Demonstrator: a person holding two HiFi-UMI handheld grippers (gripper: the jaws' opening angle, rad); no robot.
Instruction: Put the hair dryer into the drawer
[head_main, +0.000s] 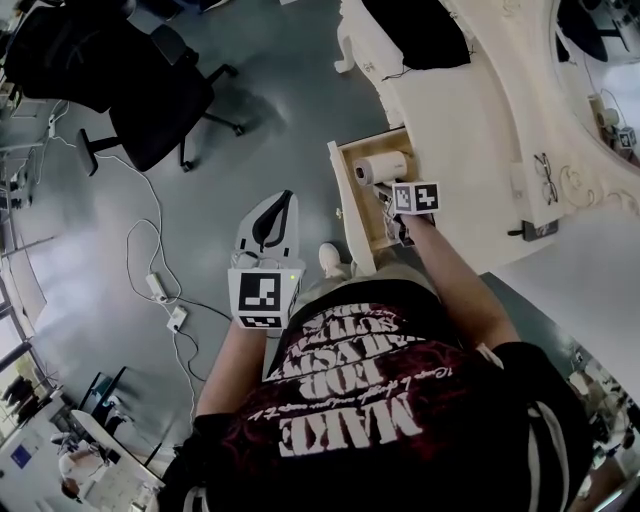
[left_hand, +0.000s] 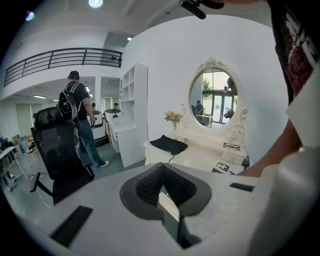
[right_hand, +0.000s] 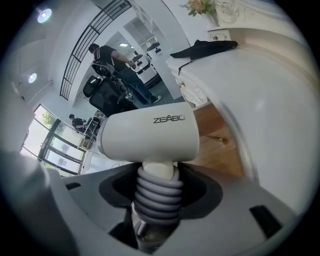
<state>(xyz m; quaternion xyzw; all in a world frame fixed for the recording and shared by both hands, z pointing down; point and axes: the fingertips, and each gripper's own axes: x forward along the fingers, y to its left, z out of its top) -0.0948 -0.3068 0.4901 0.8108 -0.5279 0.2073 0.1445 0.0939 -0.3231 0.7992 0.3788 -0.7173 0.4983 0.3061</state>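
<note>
The white hair dryer (head_main: 380, 167) hangs over the open wooden drawer (head_main: 358, 215) of the white dressing table (head_main: 480, 130). My right gripper (head_main: 392, 205) is shut on its handle. In the right gripper view the barrel (right_hand: 150, 137) lies crosswise above the jaws. The handle, wound with grey cord, sits between the pads of the right gripper (right_hand: 156, 202), and the drawer's wooden bottom (right_hand: 217, 147) shows behind. My left gripper (head_main: 270, 228) hovers over the floor left of the drawer. In its own view the left gripper (left_hand: 162, 167) is shut and holds nothing.
Black office chairs (head_main: 150, 90) stand on the grey floor at the back left, with cables and a power strip (head_main: 160, 290) below them. Glasses (head_main: 545, 178) and a black cloth (head_main: 420, 35) lie on the dressing table. A person with a backpack (left_hand: 75, 110) stands far off.
</note>
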